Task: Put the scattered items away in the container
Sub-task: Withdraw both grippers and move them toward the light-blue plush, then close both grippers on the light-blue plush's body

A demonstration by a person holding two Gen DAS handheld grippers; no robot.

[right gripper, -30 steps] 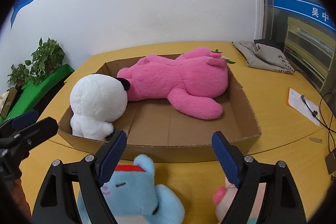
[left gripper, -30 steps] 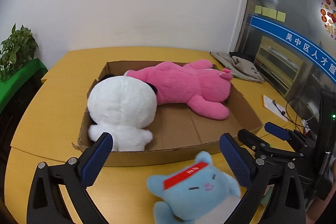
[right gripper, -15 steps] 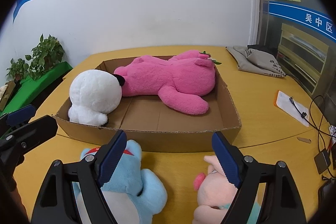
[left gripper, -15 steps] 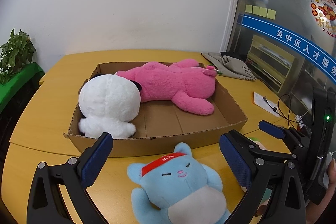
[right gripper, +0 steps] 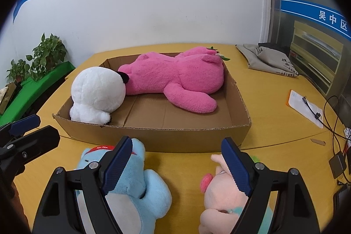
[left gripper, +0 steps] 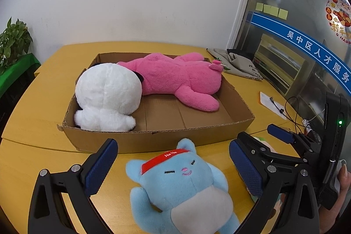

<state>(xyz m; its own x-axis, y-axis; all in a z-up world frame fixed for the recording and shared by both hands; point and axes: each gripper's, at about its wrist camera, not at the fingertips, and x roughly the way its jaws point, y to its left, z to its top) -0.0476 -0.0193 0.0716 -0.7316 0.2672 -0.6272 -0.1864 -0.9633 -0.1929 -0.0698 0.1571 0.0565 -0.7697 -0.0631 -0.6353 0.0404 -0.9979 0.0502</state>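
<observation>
Between left fingers (left gripper: 101, 166): blue plush (left gripper: 182, 188).

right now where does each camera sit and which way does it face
Left wrist: on the left tongs, looking down over the blue cat toward the box; right tongs and fingers at right.
Right wrist: on the right tongs, above the peach toy; left tongs at left.
Shared: box, cat, pink bear, white toy.

Peach plush toy (right gripper: 221, 196) part-hidden behind finger, cut off; animal unclear.
</observation>
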